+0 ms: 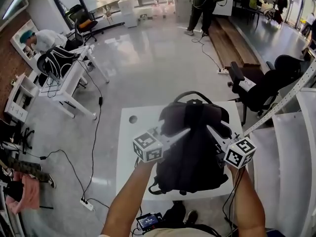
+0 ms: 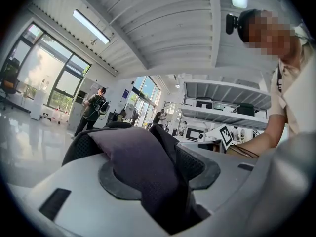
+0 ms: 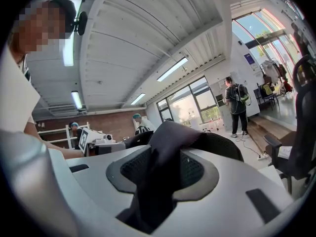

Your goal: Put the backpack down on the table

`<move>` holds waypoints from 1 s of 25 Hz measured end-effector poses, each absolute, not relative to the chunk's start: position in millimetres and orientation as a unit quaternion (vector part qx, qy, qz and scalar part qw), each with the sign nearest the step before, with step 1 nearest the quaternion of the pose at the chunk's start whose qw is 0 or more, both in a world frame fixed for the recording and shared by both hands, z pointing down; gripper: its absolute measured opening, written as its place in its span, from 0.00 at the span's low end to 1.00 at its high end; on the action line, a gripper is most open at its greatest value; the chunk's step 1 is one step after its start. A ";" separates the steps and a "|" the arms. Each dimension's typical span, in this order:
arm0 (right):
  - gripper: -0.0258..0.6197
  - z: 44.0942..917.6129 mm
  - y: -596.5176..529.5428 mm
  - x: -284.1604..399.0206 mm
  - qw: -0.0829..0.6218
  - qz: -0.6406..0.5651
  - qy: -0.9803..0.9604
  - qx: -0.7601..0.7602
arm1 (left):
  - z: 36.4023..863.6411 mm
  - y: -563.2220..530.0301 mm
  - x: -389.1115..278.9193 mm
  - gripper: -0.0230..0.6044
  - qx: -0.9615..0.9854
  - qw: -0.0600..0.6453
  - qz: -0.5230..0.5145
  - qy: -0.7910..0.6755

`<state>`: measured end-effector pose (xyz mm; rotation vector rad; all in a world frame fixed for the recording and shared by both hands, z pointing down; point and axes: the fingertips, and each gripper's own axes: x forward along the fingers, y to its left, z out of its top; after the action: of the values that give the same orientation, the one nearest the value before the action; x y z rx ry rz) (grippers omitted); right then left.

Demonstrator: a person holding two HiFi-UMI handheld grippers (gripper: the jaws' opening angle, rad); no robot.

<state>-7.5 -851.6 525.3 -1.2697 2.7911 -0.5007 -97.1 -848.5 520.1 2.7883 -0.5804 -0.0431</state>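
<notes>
A black backpack [image 1: 190, 157] lies on the small white table [image 1: 131, 147], its carry handle pointing away from me. My left gripper [image 1: 180, 132] reaches in at its upper left and my right gripper [image 1: 212, 132] at its upper right, both pointing about level. In the left gripper view a padded dark shoulder strap [image 2: 143, 167] lies loose in the gap of the left gripper [image 2: 158, 177], draped over one pad. In the right gripper view another strap [image 3: 165, 147] runs between the parted pads of the right gripper [image 3: 165, 177]. Both grippers stand open.
A black office chair [image 1: 266, 88] stands just beyond the table's right corner, and white shelving [image 1: 291, 147] runs along the right. A desk [image 1: 69, 78] with a seated person [image 1: 42, 38] is at the left. Cables and a power strip [image 1: 86, 204] lie on the floor. A person [image 1: 202, 4] stands far off.
</notes>
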 end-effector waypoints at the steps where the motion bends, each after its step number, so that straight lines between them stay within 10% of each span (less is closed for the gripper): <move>1: 0.24 529.7 -856.5 -7.2 0.017 -0.166 0.895 -0.412 | 523.9 -851.4 -98.9 0.36 0.968 0.152 -0.015 -0.199; 25: 0.31 588.8 -804.7 18.2 -0.050 -0.224 0.865 -0.446 | 605.3 -796.2 -173.6 0.51 0.912 0.189 0.078 -0.355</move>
<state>18.2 -804.7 588.8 -1.4479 2.8072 -0.7274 -173.6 -796.2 605.3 2.5660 -0.9975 0.2204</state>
